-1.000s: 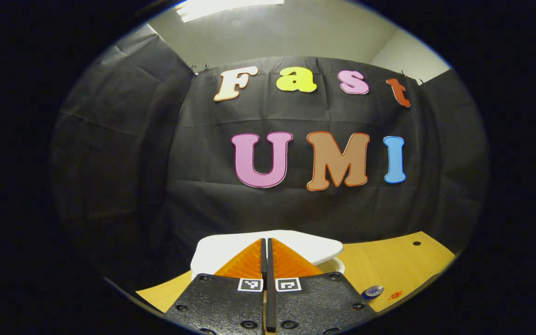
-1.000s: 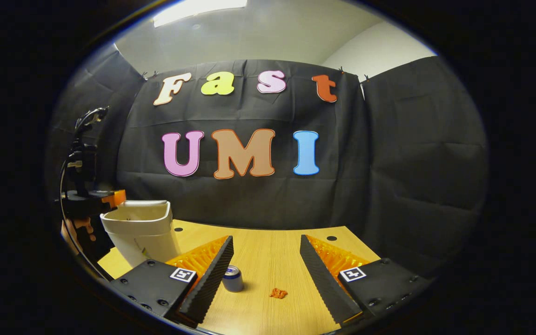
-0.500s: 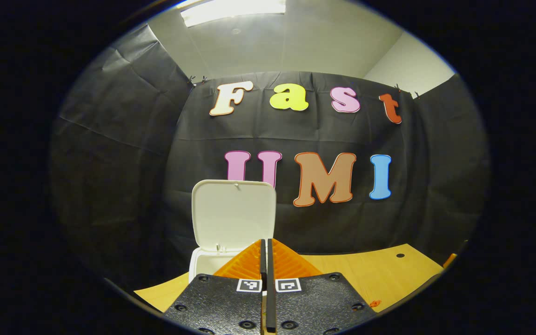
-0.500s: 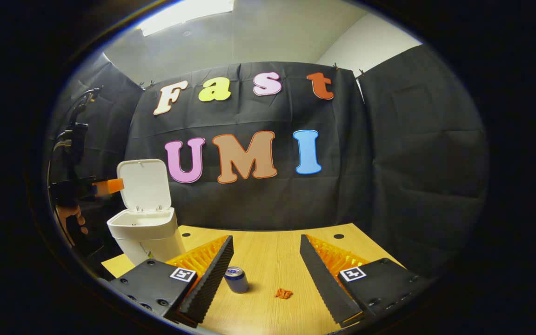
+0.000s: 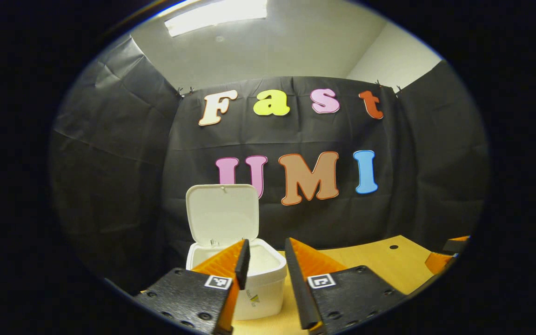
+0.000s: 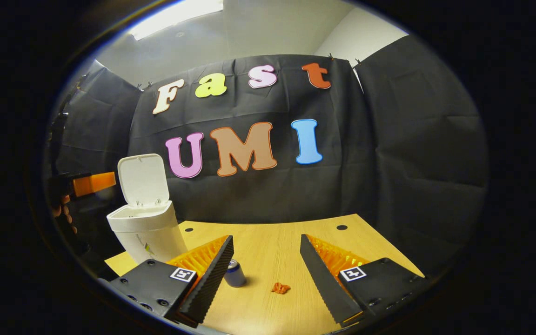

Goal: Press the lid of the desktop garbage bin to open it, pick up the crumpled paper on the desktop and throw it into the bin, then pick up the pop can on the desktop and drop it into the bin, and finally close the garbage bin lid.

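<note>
The white bin (image 5: 258, 291) (image 6: 149, 237) stands on the wooden desk (image 6: 272, 251) with its lid (image 5: 222, 214) (image 6: 141, 179) raised upright. My left gripper (image 5: 265, 246) hovers just in front of and above the bin's mouth, open with a narrow gap and nothing between its fingers; in the right gripper view the left gripper (image 6: 92, 182) hangs left of the lid in a hand. My right gripper (image 6: 266, 239) is open wide above the desk. A blue pop can (image 6: 235, 273) stands by its left finger. A small crumpled red paper (image 6: 280, 288) lies between its fingers, farther off.
The desk has small round holes (image 6: 341, 227) near its far edge, and the black cloth wall closes it behind and on both sides. Part of the right gripper (image 5: 442, 256) shows at the right edge of the left gripper view.
The bin lid went from shut to fully upright. My left gripper drew back from the lid and its fingers parted a little. The right gripper stayed open over the desk.
</note>
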